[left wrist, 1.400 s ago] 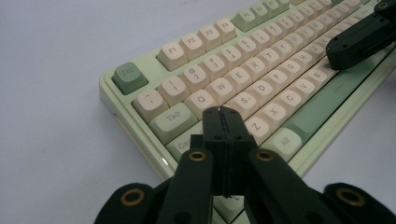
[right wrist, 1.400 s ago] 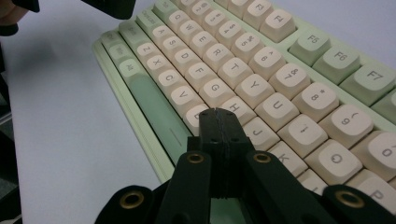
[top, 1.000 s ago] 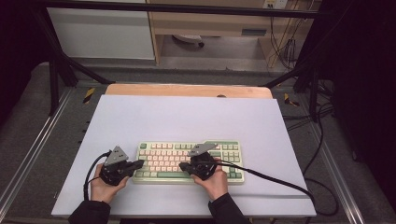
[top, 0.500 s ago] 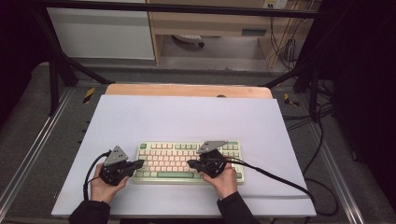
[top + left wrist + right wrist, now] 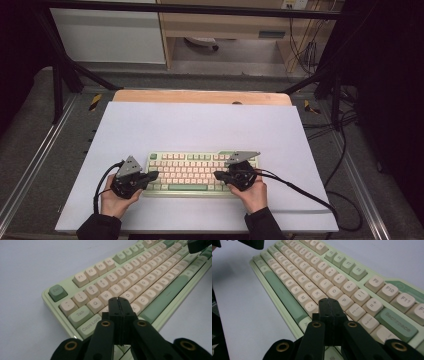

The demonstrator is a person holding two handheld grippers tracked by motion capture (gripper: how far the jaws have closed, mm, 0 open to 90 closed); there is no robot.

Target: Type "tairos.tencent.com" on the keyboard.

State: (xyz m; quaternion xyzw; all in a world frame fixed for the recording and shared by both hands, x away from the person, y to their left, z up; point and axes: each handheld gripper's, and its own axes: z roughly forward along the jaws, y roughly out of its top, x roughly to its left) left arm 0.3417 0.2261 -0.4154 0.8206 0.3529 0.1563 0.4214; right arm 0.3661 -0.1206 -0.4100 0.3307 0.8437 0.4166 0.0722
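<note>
My right gripper [image 5: 218, 175] slides right along the keyboard [image 5: 192, 170] on the white table [image 5: 200, 125] to new keys, my left gripper [image 5: 154, 174] waits, both pinched shut with nothing inside, ready to tap.

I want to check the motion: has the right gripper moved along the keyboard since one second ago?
Yes. The right gripper has shifted rightward along the keyboard, nearer its right end.

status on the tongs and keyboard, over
Left tongs shut, over the left keys. Right tongs shut, over the right keys. Keyboard flat on table, nothing in the way.
</note>
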